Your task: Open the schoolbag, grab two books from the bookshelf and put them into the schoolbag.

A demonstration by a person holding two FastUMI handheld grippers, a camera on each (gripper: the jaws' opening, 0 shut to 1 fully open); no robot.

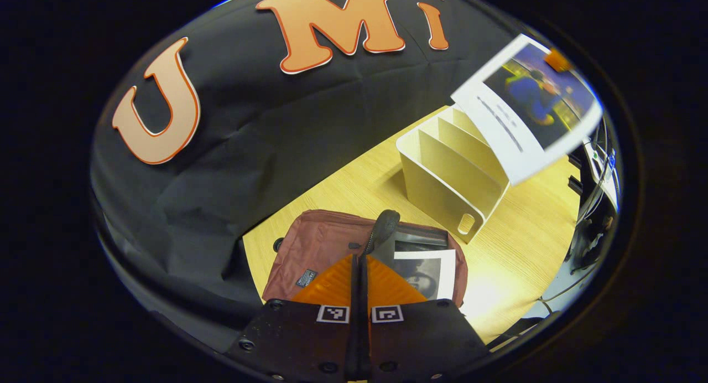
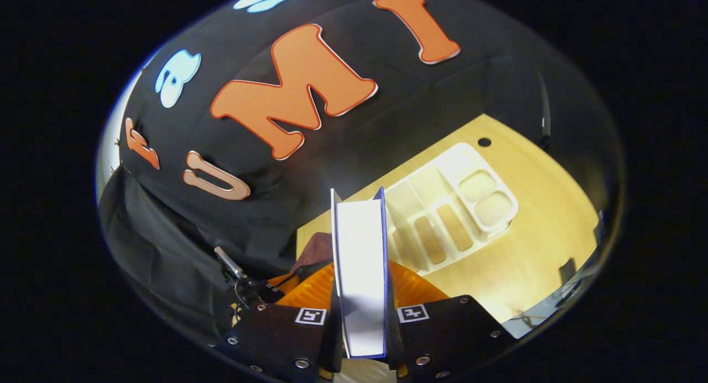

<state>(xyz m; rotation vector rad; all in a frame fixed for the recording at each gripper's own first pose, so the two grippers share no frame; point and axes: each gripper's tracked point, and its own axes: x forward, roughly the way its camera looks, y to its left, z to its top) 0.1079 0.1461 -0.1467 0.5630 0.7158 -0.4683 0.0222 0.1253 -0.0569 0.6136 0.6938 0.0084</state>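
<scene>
Books: 1 in bag [image 1: 321,250], 1 in R gripper [image 2: 360,294]

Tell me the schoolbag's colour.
Dusty maroon red schoolbag, clearest in the left gripper view.

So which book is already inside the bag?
The grey-covered book lying in the open schoolbag. The other, blue-covered book is up in the air, clamped by the right gripper.

Both views high, facing down; share bookshelf [image 1: 451,175], table [image 1: 520,250].
</scene>
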